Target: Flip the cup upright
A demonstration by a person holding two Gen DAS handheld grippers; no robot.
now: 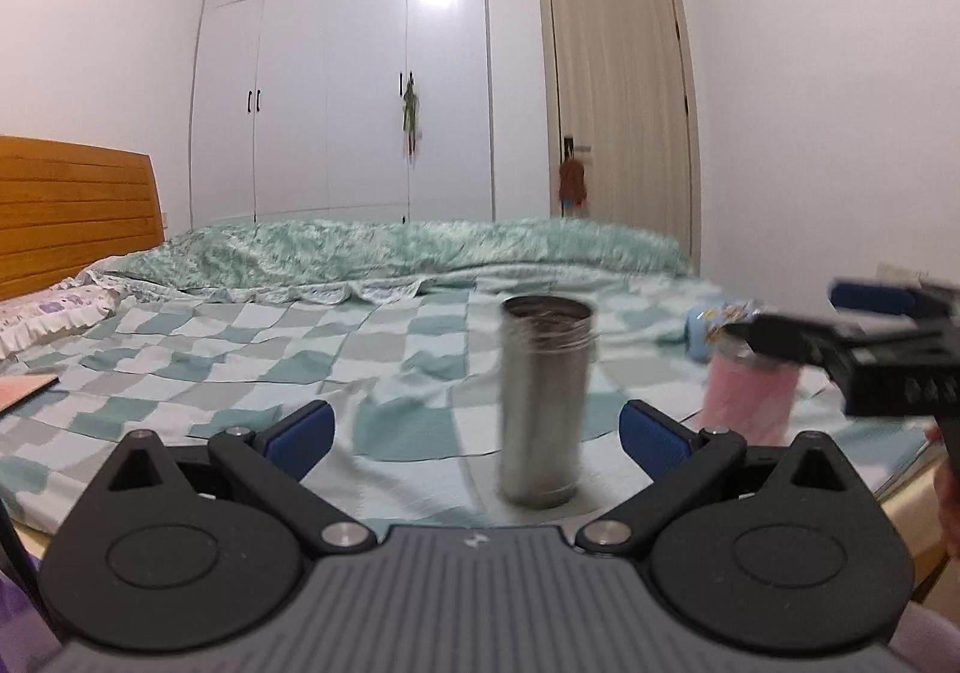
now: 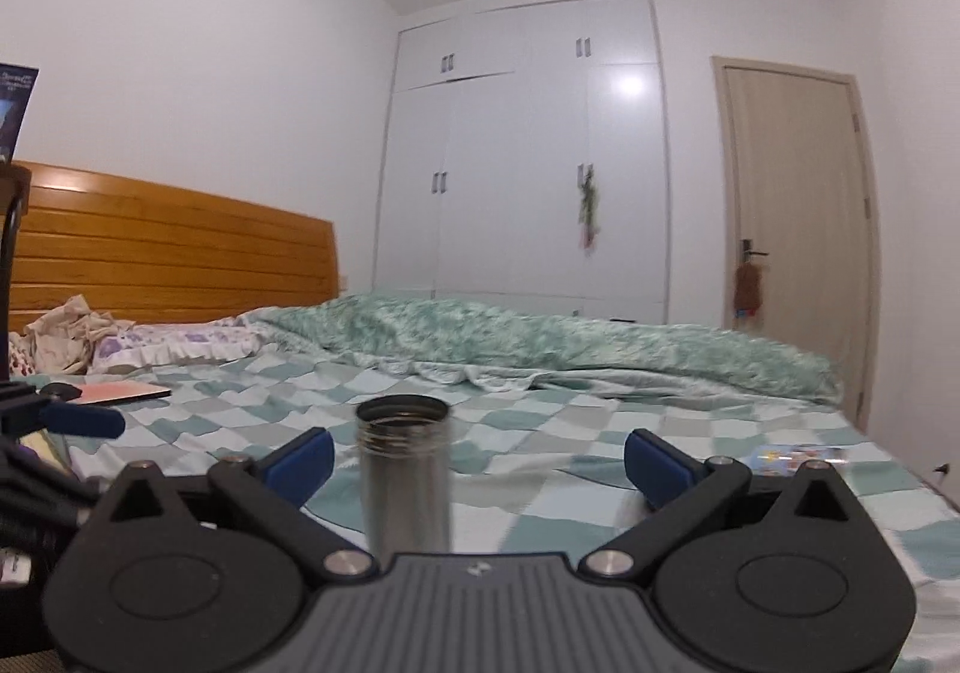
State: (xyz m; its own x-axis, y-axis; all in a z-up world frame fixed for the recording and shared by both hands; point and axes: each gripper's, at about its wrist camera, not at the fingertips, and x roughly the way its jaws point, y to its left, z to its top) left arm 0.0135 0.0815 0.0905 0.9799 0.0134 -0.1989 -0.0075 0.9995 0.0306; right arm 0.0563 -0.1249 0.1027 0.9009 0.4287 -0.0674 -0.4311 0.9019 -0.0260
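Both claws, left gripper (image 1: pixel 477 430) and right gripper (image 2: pixel 478 460), spread wide, holding nothing; steel cup (image 1: pixel 545 400) already stands mouth-up on checked bedsheet (image 1: pixel 240 349), so back away slowly without bumping it.

We see the steel cup (image 1: pixel 545 400) smeared by motion blur in the left wrist view; in the right wrist view its base is hidden behind the right gripper (image 2: pixel 478 463). At far right, the pink cup (image 1: pixel 750 397) is blurred, its top covered by that gripper's black body. The small items hanging on the wardrobe (image 1: pixel 411 118) and door handle (image 1: pixel 573 181) are too blurred to name.
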